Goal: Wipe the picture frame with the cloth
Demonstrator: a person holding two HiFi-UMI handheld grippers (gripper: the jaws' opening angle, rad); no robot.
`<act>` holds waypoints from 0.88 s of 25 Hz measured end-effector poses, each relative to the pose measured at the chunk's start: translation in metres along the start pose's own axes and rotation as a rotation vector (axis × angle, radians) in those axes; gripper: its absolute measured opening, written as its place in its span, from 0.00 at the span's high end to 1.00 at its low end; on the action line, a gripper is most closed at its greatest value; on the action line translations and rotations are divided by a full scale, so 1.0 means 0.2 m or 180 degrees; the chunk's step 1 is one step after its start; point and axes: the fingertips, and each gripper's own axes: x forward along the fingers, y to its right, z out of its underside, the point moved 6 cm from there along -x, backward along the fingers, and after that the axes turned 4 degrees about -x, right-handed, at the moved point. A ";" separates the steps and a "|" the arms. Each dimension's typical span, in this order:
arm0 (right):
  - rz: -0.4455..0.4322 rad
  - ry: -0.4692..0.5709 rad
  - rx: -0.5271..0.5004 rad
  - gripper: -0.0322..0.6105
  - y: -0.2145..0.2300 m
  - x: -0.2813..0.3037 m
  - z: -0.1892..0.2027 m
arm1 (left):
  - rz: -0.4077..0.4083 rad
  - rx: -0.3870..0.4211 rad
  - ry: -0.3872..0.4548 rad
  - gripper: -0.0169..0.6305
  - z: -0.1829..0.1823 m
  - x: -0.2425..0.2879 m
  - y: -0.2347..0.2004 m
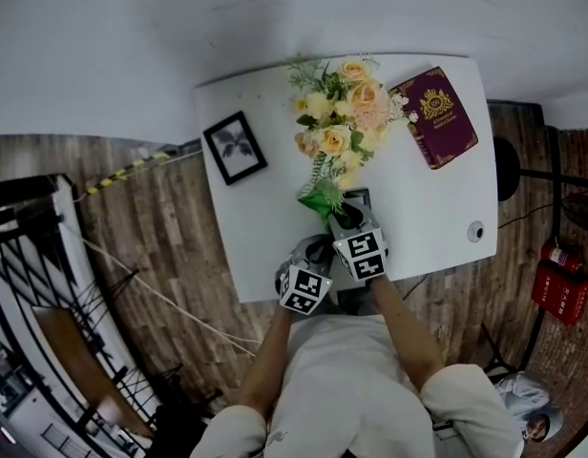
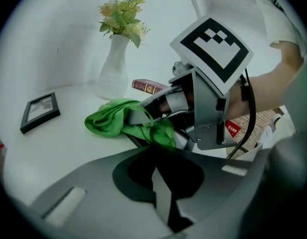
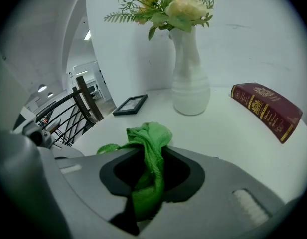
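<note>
The black picture frame [image 1: 235,147] lies flat near the white table's [image 1: 437,208] far left corner; it also shows in the left gripper view [image 2: 40,111] and the right gripper view [image 3: 131,104]. My right gripper [image 1: 340,216] [image 3: 147,185] is shut on the green cloth [image 3: 151,139], which hangs bunched from its jaws over the table's middle [image 1: 323,198] [image 2: 113,118]. My left gripper [image 1: 296,267] [image 2: 161,195] hovers at the near table edge, just behind and left of the right one, shut with nothing in it. The frame is well to the left of both grippers.
A white vase of flowers [image 1: 342,113] [image 3: 189,83] stands at the table's back centre. A maroon book [image 1: 435,115] [image 3: 265,109] lies at the back right. A small round fitting [image 1: 476,231] sits near the right edge. A stair railing [image 1: 46,294] is left of the table.
</note>
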 end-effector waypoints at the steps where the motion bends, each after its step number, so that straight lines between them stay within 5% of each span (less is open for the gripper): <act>1: 0.0025 -0.0008 0.0005 0.80 0.01 0.00 0.00 | -0.0002 0.0002 -0.0002 0.94 0.00 0.00 0.00; 22: 0.0606 -0.0102 0.0319 0.80 0.31 -0.19 0.09 | -0.0031 -0.0042 0.0007 0.94 0.00 0.01 0.00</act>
